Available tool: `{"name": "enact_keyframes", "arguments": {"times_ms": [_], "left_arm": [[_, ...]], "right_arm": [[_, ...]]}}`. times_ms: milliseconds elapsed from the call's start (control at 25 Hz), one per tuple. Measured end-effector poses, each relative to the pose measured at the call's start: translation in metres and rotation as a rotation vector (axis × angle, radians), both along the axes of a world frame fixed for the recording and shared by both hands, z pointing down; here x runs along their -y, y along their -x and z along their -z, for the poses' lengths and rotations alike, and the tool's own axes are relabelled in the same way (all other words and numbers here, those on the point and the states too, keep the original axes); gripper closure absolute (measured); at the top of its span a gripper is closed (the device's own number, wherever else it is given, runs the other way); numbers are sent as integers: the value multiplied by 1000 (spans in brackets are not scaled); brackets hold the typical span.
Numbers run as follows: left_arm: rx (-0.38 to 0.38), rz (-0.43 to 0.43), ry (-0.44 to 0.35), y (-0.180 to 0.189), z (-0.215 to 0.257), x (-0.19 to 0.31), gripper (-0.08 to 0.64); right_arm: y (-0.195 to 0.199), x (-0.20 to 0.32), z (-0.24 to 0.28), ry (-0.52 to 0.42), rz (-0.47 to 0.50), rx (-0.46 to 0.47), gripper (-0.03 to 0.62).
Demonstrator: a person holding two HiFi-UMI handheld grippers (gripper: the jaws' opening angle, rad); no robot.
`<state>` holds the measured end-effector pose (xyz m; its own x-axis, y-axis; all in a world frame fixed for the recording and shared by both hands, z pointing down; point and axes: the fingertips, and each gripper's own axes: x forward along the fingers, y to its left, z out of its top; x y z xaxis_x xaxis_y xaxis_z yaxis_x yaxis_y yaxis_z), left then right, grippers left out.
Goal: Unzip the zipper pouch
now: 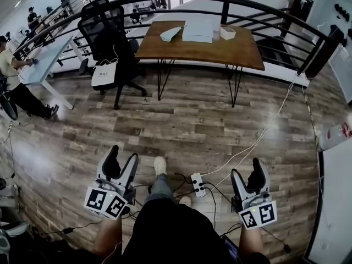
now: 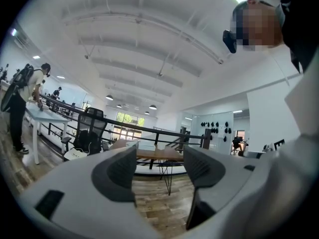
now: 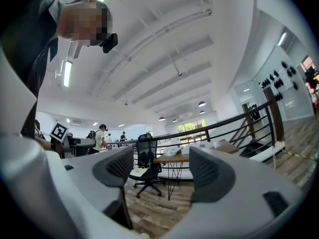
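Lap: nearest to us, the wearer's dark clothing (image 1: 165,230) fills the bottom of the head view. One pale shoe (image 1: 160,165) rests on the wood floor (image 1: 181,120) just ahead of it.
Left gripper: we see the left gripper (image 1: 122,159) held low at the left. Its marker cube (image 1: 105,201) faces us and its tips point toward the far desk (image 1: 220,51).
Left jaws: spread wide with nothing in them. Through the gap, the left gripper view shows us only floor and the distant desk.
Right gripper: the right gripper (image 1: 247,175) is held low at the right and aims the same way.
Right jaws: spread wide and empty. Between them we see floor, the desk legs and the office chair (image 1: 107,26).
Zipper pouch: we take the pale green, flat thing on the left part of the desktop to be the zipper pouch (image 1: 171,33). It lies well apart from both grippers.
Beside the pouch: a white box (image 1: 197,31) lies just to its right, and a small white container (image 1: 227,33) comes after that.
Desk: it has a brown wooden top on thin black legs and stands by the black railing (image 1: 264,10).
Chair: it is black and stands left of the desk, with a white bag (image 1: 103,75) at its seat.
Floor: a white power strip (image 1: 198,185) with cables lies between the two grippers.
Far left: a person (image 1: 14,81) stands at a white desk (image 1: 44,65).
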<state>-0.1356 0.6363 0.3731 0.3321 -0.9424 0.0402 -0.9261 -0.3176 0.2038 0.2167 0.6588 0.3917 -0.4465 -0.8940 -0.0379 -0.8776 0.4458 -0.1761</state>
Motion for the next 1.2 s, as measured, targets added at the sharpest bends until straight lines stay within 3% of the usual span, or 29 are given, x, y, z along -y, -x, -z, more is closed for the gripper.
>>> {"name": "enact_keyframes", "arguments": {"times_ms": [440, 760, 1040, 1200], "left_arm": [[-22, -70, -22, -1, -14, 95, 261], [-55, -106, -38, 32, -10, 208, 261], [19, -144, -72, 77, 1, 291, 261], [17, -168, -60, 94, -3, 330, 261]], "right_arm": [[-6, 67, -6, 13, -84, -29, 270], [33, 169, 15, 4, -111, -56, 275], [85, 268, 23, 2, -101, -64, 278], [113, 311, 26, 10, -96, -61, 281]]}}
